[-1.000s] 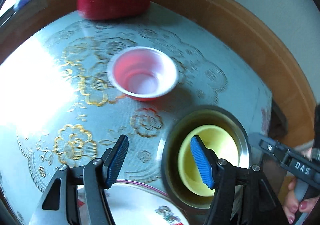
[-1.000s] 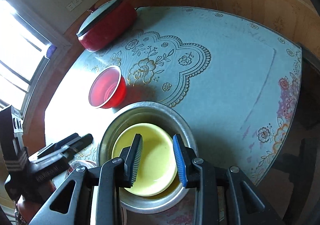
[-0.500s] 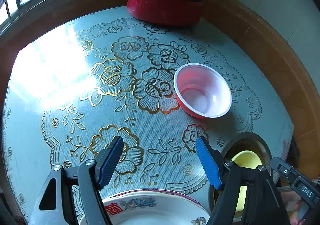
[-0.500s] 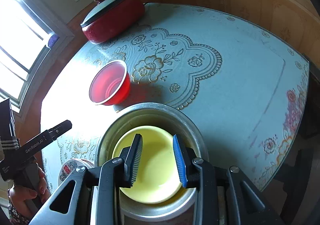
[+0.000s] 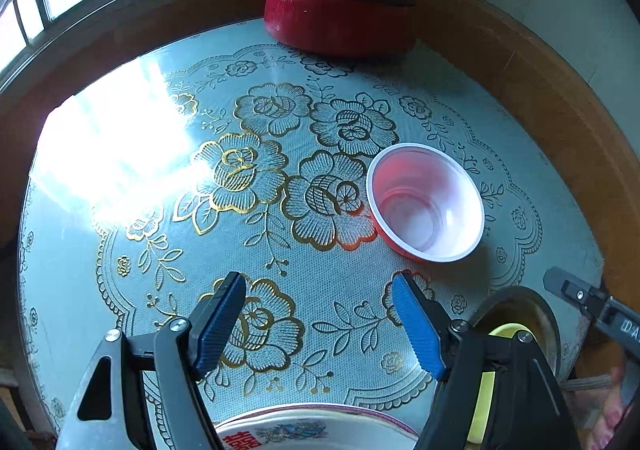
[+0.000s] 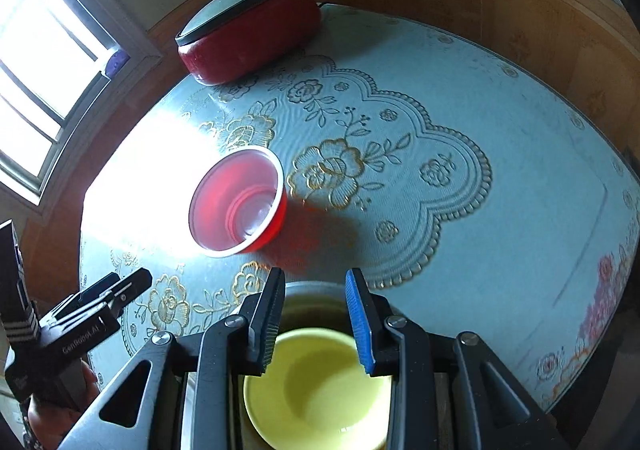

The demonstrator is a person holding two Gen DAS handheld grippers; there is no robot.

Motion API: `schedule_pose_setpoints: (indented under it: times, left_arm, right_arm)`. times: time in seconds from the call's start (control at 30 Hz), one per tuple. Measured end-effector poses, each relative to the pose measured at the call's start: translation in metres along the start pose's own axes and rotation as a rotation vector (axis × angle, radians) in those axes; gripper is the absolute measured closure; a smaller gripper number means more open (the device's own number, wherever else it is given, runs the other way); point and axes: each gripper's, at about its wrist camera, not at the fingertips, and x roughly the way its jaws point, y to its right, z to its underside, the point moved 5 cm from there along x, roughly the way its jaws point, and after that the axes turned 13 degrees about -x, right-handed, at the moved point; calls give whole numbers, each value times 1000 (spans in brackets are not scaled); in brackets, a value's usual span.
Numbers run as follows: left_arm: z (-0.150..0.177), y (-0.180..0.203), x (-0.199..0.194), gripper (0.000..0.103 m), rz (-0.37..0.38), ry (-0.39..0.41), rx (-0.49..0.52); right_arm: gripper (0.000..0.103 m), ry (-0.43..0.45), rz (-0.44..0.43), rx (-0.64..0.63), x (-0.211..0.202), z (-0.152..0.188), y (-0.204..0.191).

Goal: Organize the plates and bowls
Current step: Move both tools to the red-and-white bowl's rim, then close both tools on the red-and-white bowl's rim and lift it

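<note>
A red plastic bowl (image 5: 426, 203) with a white rim stands upright on the table; it also shows in the right wrist view (image 6: 238, 201). A yellow bowl (image 6: 318, 386) sits inside a metal bowl (image 6: 308, 290), below my right gripper (image 6: 314, 318), which is open and empty above them. My left gripper (image 5: 318, 324) is open and empty above the tablecloth, with a white patterned plate (image 5: 316, 428) just under it. The metal bowl (image 5: 516, 300) and yellow bowl (image 5: 506, 330) show at the right of the left wrist view.
A red pot with a grey lid (image 5: 340, 11) stands at the table's far edge, also in the right wrist view (image 6: 248, 27). The round table (image 6: 520, 169) has a blue floral cloth. A window (image 6: 32, 61) is at the left.
Both grippers have pulled back and tilted up. The red bowl now sits closer to centre in both views, and the metal and yellow bowls have slid toward the bottom edge.
</note>
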Motion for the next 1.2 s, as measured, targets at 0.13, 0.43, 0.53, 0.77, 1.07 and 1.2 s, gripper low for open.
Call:
schedule_pose_setpoints:
  times: [0.13,0.43,0.53,0.77,1.07,1.2]
  left_arm:
    - [-5,-1,9,27,-7,-13,-7]
    - [-20,0,27,27,12,-39,-52]
    - [-23,1,33,27,14,-40,-52]
    - [-29,0,46,27,38,-56,-72]
    - [-34,6,54,27,61,-55,-56]
    - [-35,9,59,27,65,-61,-44]
  right_arm:
    - [72,-22,-18,-15,13,-16,-5]
    - [72,-68,-45,-6,42,-44,-9]
    - [72,-83,-55,3,52,-50,-9]
    - [72,-101,-52,0,76,-56,-10]
    - [72,-123,-31,7,100,-63,-6]
    - [74,-127,-42,4,106,-62,-5]
